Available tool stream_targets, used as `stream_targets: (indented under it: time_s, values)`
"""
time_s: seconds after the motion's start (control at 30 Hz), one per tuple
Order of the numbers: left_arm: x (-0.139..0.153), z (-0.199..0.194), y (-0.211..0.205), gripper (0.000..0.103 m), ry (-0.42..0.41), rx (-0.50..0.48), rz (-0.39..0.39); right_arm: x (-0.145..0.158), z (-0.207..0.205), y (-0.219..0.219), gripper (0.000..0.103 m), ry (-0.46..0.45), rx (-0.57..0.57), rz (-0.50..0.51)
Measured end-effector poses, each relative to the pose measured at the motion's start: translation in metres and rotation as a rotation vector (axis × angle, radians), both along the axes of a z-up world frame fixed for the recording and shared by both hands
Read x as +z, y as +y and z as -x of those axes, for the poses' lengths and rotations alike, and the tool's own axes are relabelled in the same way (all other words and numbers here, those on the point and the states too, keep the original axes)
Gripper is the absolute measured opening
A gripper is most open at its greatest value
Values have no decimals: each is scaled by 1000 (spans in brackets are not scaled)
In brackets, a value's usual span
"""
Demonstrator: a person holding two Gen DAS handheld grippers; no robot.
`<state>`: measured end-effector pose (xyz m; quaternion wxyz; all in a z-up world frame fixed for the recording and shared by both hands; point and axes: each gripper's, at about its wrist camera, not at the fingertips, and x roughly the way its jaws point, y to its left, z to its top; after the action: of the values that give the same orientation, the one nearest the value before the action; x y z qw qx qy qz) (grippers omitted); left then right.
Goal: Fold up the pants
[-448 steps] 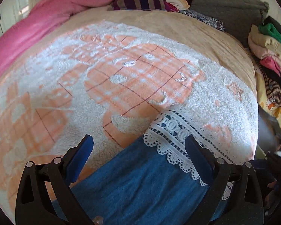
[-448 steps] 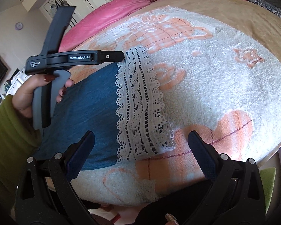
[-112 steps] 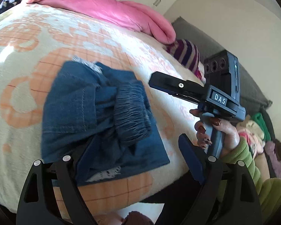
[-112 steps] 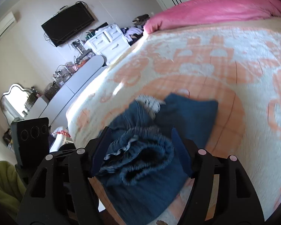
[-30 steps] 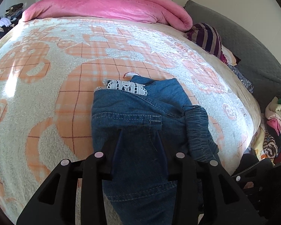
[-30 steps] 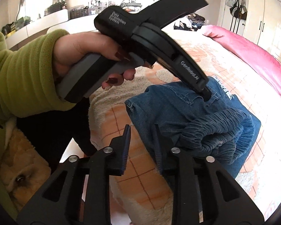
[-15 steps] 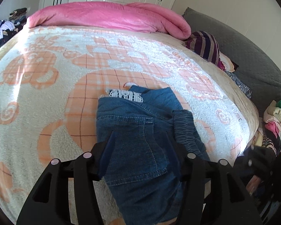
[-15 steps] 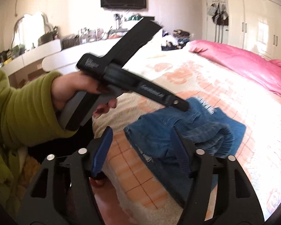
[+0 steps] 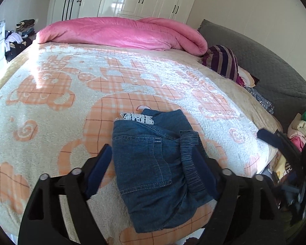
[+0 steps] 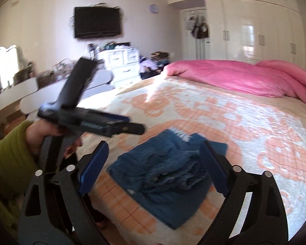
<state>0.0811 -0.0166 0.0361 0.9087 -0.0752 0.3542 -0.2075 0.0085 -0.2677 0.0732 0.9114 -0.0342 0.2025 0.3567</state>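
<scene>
Opening wide, black left gripper with blue-padded fingers, nothing pinched. Same for black right gripper, opening, clear of cloth. Just beyond both sets of fingers, folded blue denim pants flat on orange-and-white patterned fleece bed blanket. Farthest, rolled pink duvet.

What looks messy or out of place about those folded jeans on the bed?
The jeans lie in a lumpy bundle rather than a flat fold: the elastic waistband bunches up along one side, and a strip of white lace pokes out at the far edge. Nothing looks torn or spilled.
</scene>
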Motion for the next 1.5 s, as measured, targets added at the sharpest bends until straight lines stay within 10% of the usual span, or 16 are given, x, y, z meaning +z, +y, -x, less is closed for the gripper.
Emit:
stream_targets:
  time_s: [0.57,0.97,1.5]
  values:
    - [-7,2,10,96,2,48,-32,-20,-29,-20,94,55,-293,91]
    - [-43,-15,18,97,84,85,16,-70,-68,-37,94,330,-350,29]
    - [-75,-35,11,96,167,65,69,-98,-116,-22,63,532,-258,37]
